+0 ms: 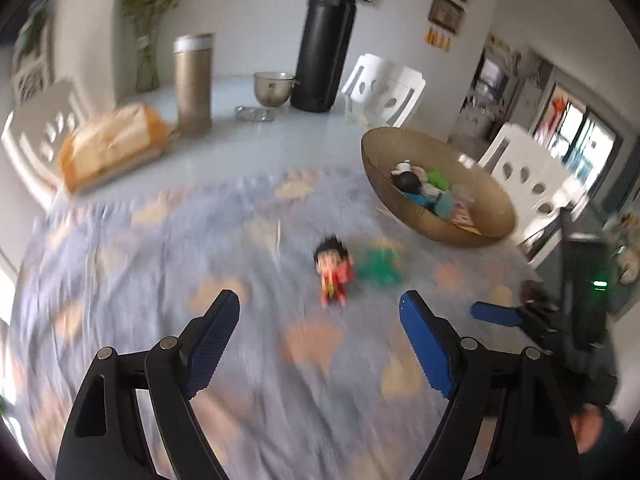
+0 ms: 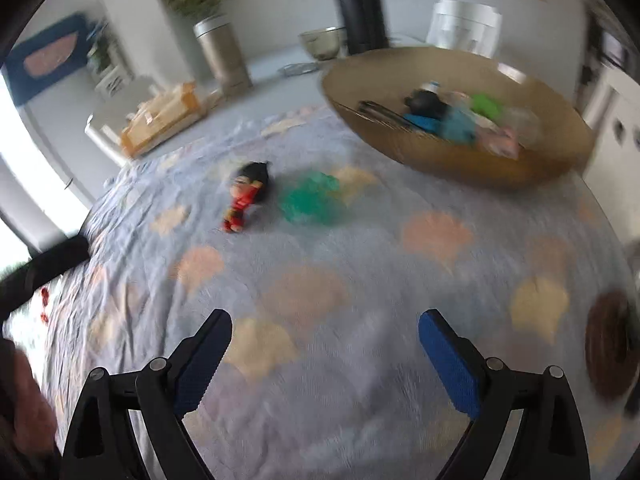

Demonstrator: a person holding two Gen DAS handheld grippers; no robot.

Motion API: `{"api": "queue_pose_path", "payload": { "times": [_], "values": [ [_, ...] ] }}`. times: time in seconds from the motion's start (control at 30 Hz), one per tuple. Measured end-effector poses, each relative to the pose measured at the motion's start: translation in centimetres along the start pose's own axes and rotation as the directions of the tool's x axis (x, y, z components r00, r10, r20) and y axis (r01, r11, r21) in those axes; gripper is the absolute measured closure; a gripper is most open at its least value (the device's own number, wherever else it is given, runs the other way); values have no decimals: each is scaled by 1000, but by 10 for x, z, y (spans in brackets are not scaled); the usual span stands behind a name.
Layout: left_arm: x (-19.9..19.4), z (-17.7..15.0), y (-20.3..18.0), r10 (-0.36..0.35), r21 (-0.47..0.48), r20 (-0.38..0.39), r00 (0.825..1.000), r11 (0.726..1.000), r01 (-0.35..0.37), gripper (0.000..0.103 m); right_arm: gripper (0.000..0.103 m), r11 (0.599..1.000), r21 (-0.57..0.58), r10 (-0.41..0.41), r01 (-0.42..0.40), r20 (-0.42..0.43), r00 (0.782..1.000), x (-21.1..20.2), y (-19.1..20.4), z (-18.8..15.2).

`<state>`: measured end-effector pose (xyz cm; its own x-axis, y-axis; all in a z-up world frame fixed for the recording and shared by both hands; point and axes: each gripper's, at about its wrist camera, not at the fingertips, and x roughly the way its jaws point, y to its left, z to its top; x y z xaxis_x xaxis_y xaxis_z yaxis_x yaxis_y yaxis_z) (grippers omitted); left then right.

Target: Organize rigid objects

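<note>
Motion blur softens both wrist views. Both show a red-and-black toy figure (image 1: 334, 274) lying on a blue patterned cloth (image 1: 160, 280) over the tabletop, with a green toy (image 1: 378, 266) just beside it, and a wide brown bowl (image 1: 492, 216) farther off toward the tabletop's right edge, already holding several small toys (image 1: 424, 192).

Only the left wrist view shows the full black flask (image 1: 324, 40), the gold canister (image 1: 193, 80), a metal bowl (image 1: 273, 88) and a flat metal dish (image 1: 254, 114) on the bare tabletop near its far edge, a loaf-shaped package (image 1: 112, 144) by the left edge, and white chairs (image 1: 384, 88) beyond. It also catches the right gripper (image 1: 496, 314) coming in low from the right.

Only the right wrist view shows a dark brown round object (image 2: 608, 344) on the cloth near the right edge, too blurred to identify.

The left gripper (image 1: 320, 306) hangs above the cloth with its jaws spread wide and nothing between them, the two toys just ahead. The right gripper (image 2: 326, 324) is likewise wide apart and empty, over bare cloth. A broad stretch of cloth lies open between the grippers and the toys.
</note>
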<state>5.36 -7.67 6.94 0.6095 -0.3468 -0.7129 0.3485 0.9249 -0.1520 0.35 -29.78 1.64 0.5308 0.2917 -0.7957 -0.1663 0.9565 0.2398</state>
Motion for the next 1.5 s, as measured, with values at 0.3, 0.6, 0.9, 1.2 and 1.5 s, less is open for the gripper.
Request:
{"api": "queue_pose_path", "payload": {
  "times": [0.3, 0.6, 0.9, 1.2, 1.5],
  "values": [
    [107, 23, 0, -87, -33, -154, 984, 996, 83, 28, 22, 993, -118, 0, -3, -20, 1000, 50, 1, 42],
    [117, 18, 0, -134, -45, -155, 979, 991, 128, 65, 40, 976, -189, -107, 107, 6, 994, 74, 15, 54],
    [54, -4, 17, -84, -111, -86, 993, 991, 75, 66, 59, 990, -135, 37, -38, -11, 999, 46, 9, 32],
    [-22, -86, 13, -2, -194, 0, 1000, 981, 2, 66, 59, 971, -196, 142, -137, 14, 990, -17, 34, -43],
    [-39, -119, -4, 126, -107, 93, 988, 988, -116, 65, 57, 966, -254, 68, -48, 70, 995, -15, 43, -69]
  ]
}}
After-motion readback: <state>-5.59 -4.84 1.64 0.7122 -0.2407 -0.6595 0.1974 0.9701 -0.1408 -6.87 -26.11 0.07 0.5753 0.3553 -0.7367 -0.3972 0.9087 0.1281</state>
